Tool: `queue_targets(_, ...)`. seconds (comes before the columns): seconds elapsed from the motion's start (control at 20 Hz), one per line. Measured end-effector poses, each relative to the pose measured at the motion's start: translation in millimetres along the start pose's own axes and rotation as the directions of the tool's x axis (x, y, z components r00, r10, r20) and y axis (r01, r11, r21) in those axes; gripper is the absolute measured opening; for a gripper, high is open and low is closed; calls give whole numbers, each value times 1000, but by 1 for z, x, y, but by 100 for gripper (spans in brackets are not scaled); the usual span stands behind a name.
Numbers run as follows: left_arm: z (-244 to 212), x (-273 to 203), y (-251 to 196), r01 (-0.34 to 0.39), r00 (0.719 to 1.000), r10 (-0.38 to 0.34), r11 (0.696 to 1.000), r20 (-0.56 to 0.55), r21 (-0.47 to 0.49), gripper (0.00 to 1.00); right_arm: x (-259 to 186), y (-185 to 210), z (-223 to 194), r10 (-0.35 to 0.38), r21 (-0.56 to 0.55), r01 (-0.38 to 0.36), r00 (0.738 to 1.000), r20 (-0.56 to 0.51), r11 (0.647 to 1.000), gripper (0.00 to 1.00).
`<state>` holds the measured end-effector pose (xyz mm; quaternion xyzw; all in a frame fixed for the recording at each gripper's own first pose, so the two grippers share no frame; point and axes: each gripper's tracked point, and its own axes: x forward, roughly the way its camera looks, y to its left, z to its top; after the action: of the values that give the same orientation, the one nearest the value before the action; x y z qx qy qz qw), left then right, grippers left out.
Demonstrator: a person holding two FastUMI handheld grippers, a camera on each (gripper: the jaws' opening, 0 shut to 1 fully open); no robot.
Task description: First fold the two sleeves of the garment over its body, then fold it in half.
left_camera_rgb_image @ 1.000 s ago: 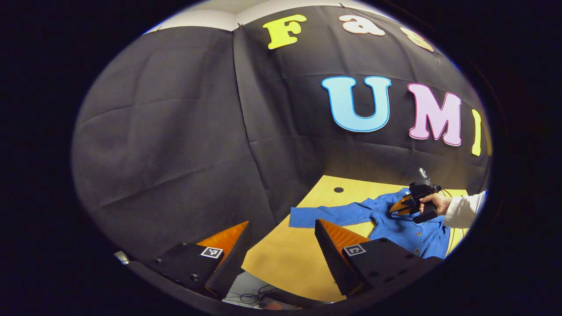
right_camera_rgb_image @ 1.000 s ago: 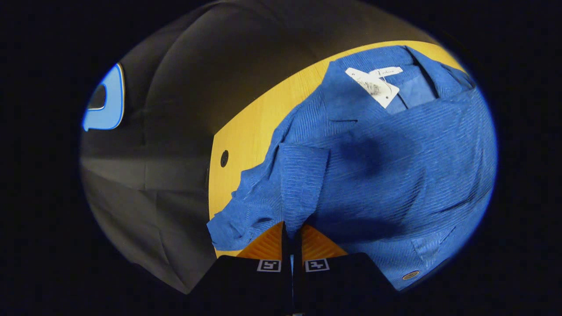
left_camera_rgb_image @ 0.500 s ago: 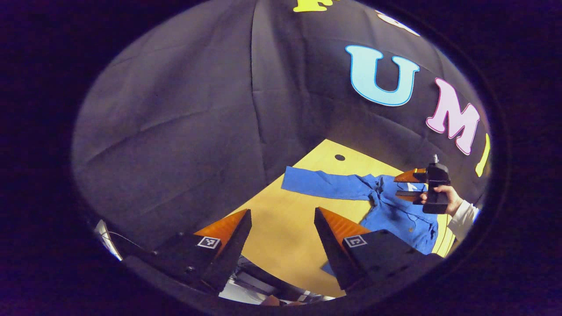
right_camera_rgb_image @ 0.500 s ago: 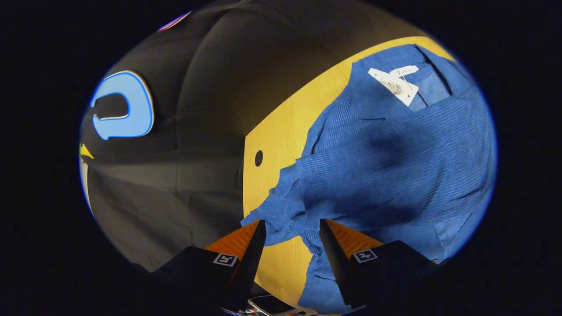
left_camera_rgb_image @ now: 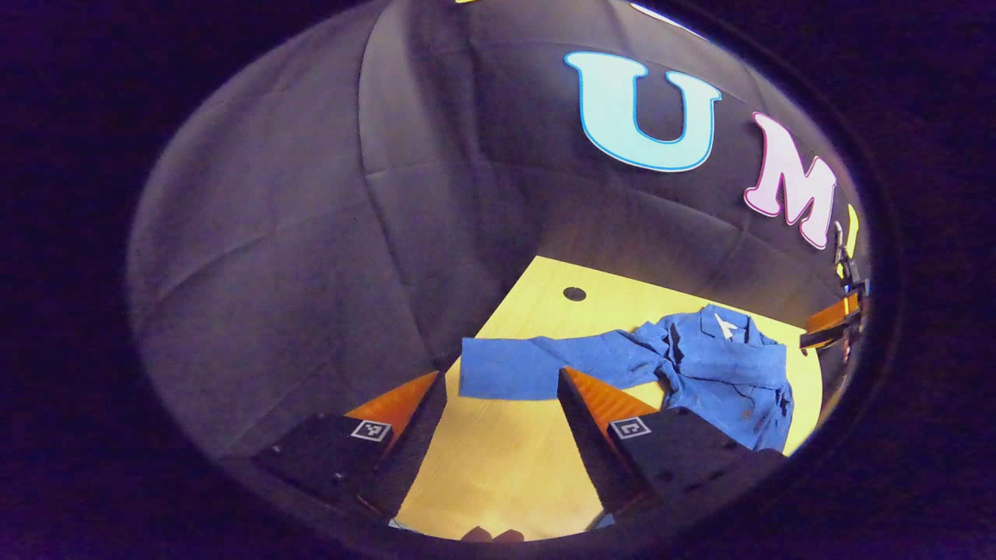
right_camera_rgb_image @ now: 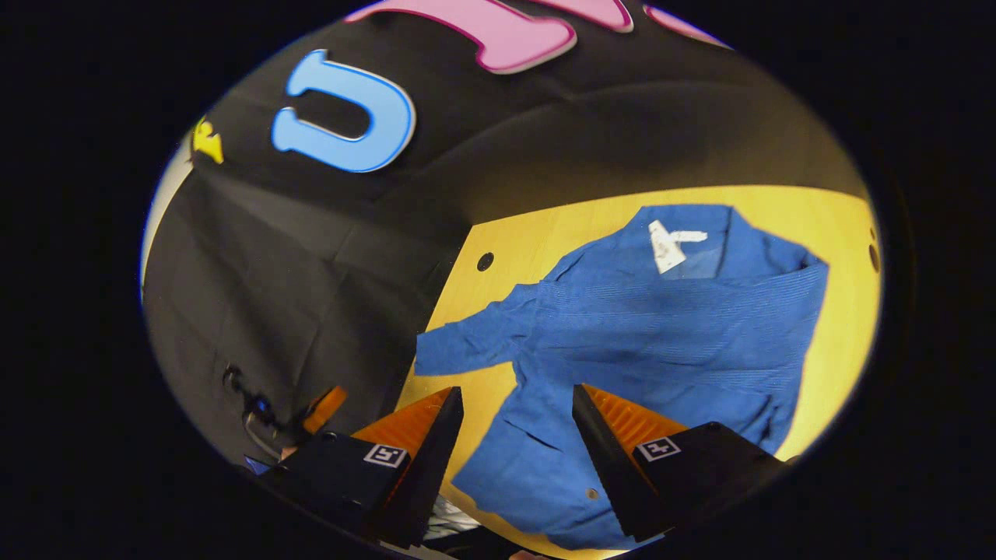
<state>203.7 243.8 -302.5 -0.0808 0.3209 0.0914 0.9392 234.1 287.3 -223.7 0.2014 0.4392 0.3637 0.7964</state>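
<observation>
A blue button shirt [right_camera_rgb_image: 669,327] lies on the yellow table [right_camera_rgb_image: 545,241], collar and white tag [right_camera_rgb_image: 665,245] at the far side. One sleeve lies folded across its body. The other sleeve [right_camera_rgb_image: 467,342] still sticks out flat to the side; in the left gripper view this sleeve [left_camera_rgb_image: 529,365] lies just beyond my left gripper [left_camera_rgb_image: 498,377], which is open, empty and above the table. My right gripper [right_camera_rgb_image: 516,389] hovers open and empty above the shirt's lower part; it shows small at the far right [left_camera_rgb_image: 834,325] in the left gripper view.
Black cloth walls close in the table at the back and the side. Small round holes [left_camera_rgb_image: 574,294] [right_camera_rgb_image: 485,261] sit in the tabletop near the far corner. Bare table [left_camera_rgb_image: 498,467] lies between my left gripper and the near edge.
My right gripper opened, let go of the sleeve it held over the shirt's body, and drew back and up. My left gripper tilted down and came closer to the spread sleeve.
</observation>
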Motion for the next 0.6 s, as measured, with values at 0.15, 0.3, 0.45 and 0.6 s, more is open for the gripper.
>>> queue_targets(0.15, -13, 63, 10, -5, 996, 7, 1000, -94, 13, 84, -72, -11, -8, -40, -20, 41, 997, 61, 999, 90)
queue_targets(0.3, -35, 118, 18, -31, 979, 31, 1000, -201, 3, 85, -161, -19, 2, -111, -20, 120, 959, 262, 993, 91)
queue_targets(0.45, -56, 151, 25, -38, 952, 28, 999, -306, -28, 84, -225, -55, -31, -249, 6, 262, 909, 336, 965, 90)
queue_targets(0.6, -63, 170, 25, -64, 938, 54, 998, -341, -18, 83, -268, -70, -61, -320, 154, 284, 888, 329, 946, 91)
